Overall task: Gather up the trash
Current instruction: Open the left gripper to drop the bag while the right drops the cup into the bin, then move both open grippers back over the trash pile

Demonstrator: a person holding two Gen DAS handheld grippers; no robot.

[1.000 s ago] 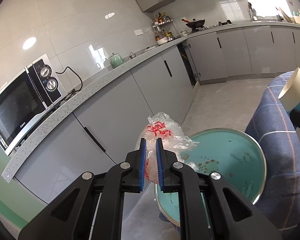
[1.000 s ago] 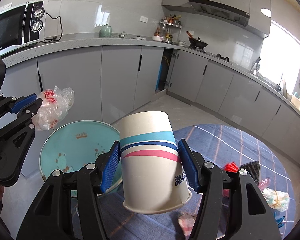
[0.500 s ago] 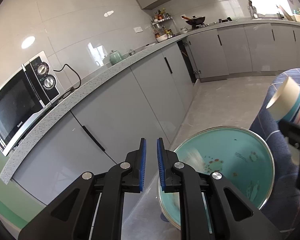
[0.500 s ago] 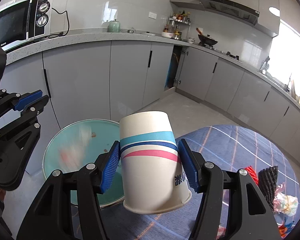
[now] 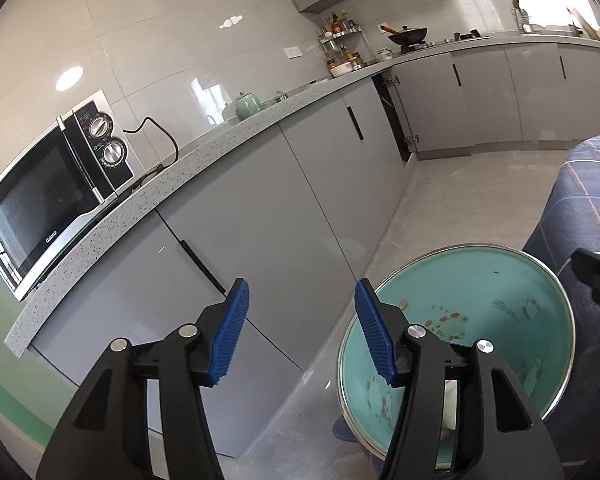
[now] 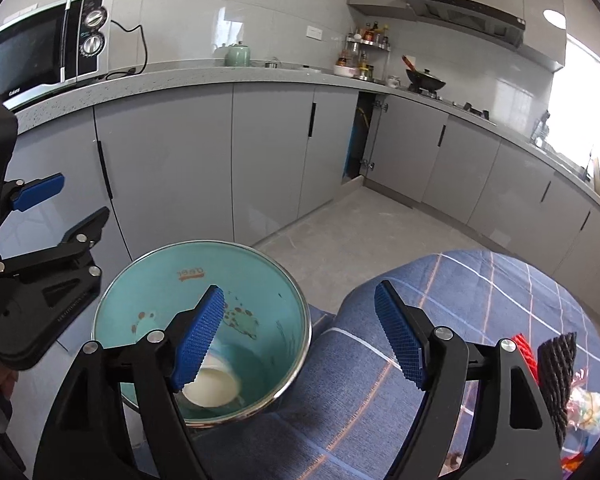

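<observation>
Round glossy teal bin (image 6: pixel 204 264), ribbed tool pads (image 6: pixel 198 338)

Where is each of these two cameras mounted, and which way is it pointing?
Left wrist: on the left gripper, facing cabinets, microwave; open blue fingers show.
Right wrist: on the right gripper, over the teal bin holding a paper cup; the left gripper shows.
Shared: bin, microwave, counter.
</observation>
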